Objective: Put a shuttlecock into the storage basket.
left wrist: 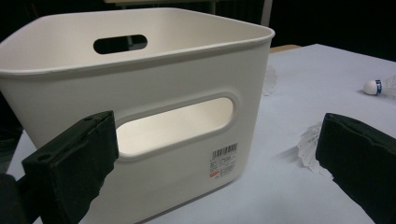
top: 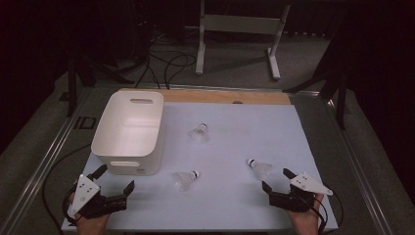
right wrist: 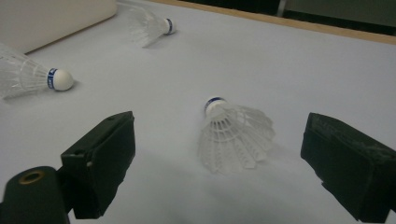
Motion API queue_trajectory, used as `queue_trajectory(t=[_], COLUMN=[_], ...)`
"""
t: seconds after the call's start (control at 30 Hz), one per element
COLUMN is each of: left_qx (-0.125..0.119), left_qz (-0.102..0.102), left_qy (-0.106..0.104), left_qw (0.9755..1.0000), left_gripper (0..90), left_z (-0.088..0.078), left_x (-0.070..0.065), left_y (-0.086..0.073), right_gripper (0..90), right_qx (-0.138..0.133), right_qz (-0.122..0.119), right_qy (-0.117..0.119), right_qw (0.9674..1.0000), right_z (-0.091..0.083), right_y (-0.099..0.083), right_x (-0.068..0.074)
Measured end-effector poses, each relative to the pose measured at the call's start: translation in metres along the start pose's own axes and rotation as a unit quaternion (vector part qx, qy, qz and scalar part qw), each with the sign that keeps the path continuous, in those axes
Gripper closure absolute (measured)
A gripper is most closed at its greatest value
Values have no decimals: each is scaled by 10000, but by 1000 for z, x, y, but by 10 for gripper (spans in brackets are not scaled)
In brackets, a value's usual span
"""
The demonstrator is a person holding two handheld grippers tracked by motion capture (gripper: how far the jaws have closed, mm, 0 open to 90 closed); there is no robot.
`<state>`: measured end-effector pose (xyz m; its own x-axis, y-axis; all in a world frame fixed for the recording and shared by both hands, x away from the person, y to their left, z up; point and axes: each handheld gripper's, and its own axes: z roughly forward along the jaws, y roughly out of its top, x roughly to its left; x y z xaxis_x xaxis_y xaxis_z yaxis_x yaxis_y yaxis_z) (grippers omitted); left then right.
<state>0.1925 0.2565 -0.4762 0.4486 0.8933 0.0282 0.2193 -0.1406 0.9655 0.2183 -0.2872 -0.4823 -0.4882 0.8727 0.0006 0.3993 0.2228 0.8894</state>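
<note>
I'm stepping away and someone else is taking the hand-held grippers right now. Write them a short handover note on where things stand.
Left hand-held gripper: open, holding nothing, at the near left corner just in front of the white bin.
Right hand-held gripper: open, holding nothing, lined up on the right shuttlecock, which lies on its side just ahead of the jaws.
Other things: the middle shuttlecock lies near the bin's front right corner; the far shuttlecock lies beside the bin's right wall. All three are on the table.
Done: nothing in the bin as far as its visible inside shows.
Left: probably grasp each shuttlecock and drop it in the bin, starting with the right one.
</note>
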Motion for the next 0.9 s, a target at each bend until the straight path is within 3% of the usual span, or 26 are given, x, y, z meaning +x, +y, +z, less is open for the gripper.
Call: queue_trajectory(t=[0.53, 0.77, 0.8, 0.9], left_qx=[-117, -111, -105, -102], left_qz=[-54, -26, -16, -21], left_qy=[120, 131, 139, 142], left_qw=[9998, 9999, 9998, 9998], left_gripper=[0, 0, 0, 0], left_z=[-3, -2, -2, -2], left_x=[1, 0, 0, 0], left_y=[0, 0, 0, 0], right_gripper=[122, 139, 158, 209], right_qx=[205, 415, 531, 550], right_qz=[-35, -12, -10, 25], right_qy=[141, 154, 151, 172], right_qw=[9997, 9990, 9985, 9983], right_z=[22, 33, 37, 39], right_y=[2, 0, -2, -2], right_x=[7, 7, 5, 5])
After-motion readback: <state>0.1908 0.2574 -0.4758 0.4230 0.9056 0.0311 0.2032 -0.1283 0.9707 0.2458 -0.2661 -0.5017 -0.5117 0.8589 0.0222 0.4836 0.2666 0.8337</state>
